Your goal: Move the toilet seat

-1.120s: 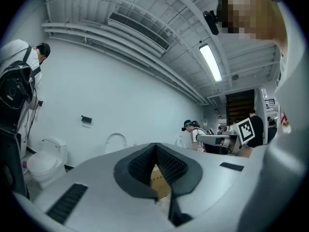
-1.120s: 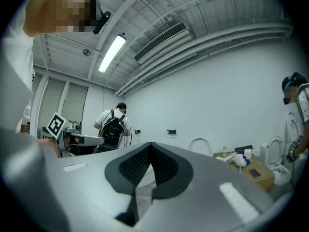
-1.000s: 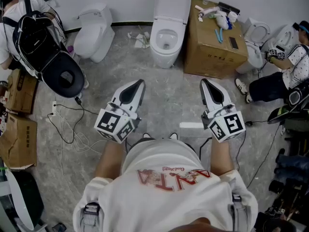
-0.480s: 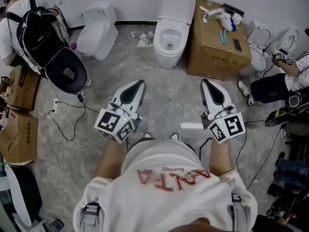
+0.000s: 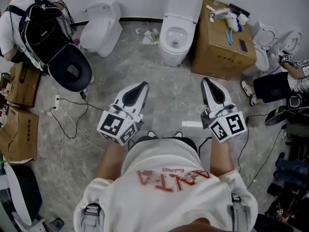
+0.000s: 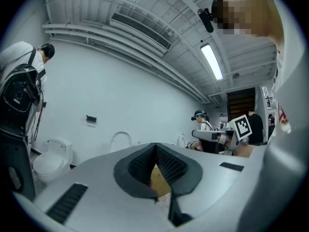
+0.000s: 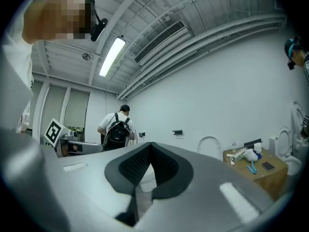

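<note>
A white toilet stands ahead against the far wall, its lid raised upright. The lid shows as a white arch in the left gripper view and again as an arch in the right gripper view. My left gripper and right gripper are held side by side at waist height, well short of the toilet and pointing toward it. Both are shut with nothing between the pads. The left jaws and right jaws meet at their tips.
A cardboard box with tools on top stands right of the toilet. A second toilet is at the left, a third at the right. A person with a backpack holds a black seat. Cables lie on the floor.
The toilets and box have slid right and slightly down in the head view. The grippers keep the same pose, shut and empty. The person at the right is further out of frame.
</note>
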